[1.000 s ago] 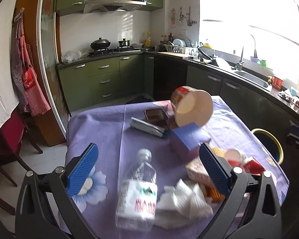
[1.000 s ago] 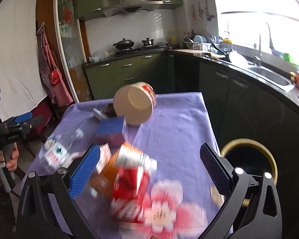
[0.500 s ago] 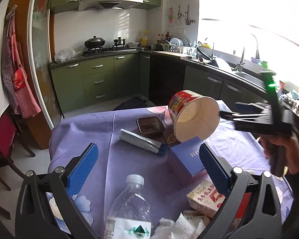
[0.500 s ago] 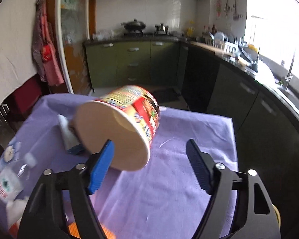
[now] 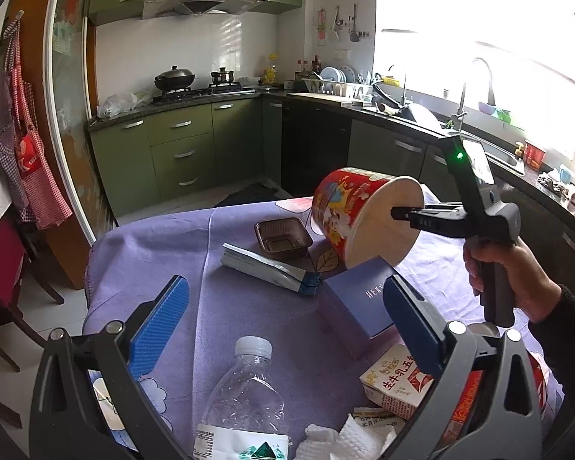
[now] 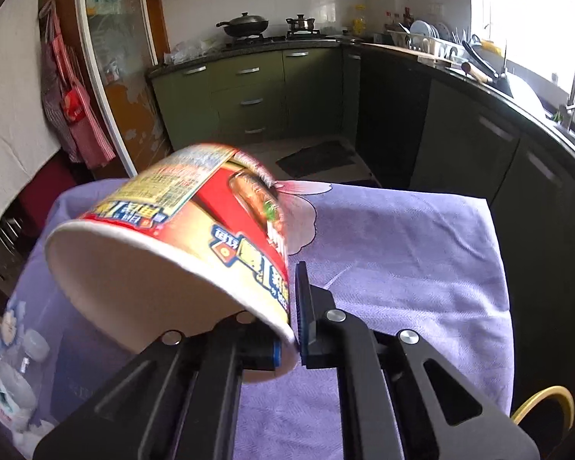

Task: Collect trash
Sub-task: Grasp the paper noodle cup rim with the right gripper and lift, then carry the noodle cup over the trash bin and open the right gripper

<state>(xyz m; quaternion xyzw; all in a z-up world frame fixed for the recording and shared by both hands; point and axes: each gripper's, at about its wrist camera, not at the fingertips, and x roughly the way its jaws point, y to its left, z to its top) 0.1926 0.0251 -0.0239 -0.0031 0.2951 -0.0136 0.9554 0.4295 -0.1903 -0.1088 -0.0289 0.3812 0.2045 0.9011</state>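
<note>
My right gripper (image 6: 287, 329) is shut on the rim of a red instant-noodle cup (image 6: 180, 253), one finger inside and one outside, and holds it tilted above the purple tablecloth (image 6: 402, 237). The left wrist view shows the same cup (image 5: 360, 214) pinched by the right gripper (image 5: 406, 214). My left gripper (image 5: 283, 322) is open and empty above a clear plastic bottle (image 5: 245, 395). A milk carton (image 5: 395, 379), crumpled tissue (image 5: 349, 437), a blue box (image 5: 360, 299), a silver-blue wrapper (image 5: 268, 268) and a brown tray (image 5: 283, 234) lie on the cloth.
A yellow-rimmed bin (image 6: 544, 402) stands on the floor by the table's right edge. Dark green kitchen cabinets (image 5: 180, 153) and a sink counter (image 5: 421, 115) run behind and to the right. A red chair (image 5: 0, 268) stands at the left.
My right gripper moved in on the noodle cup, closed on its rim and lifted it. My left gripper drew back slightly and stayed open.
</note>
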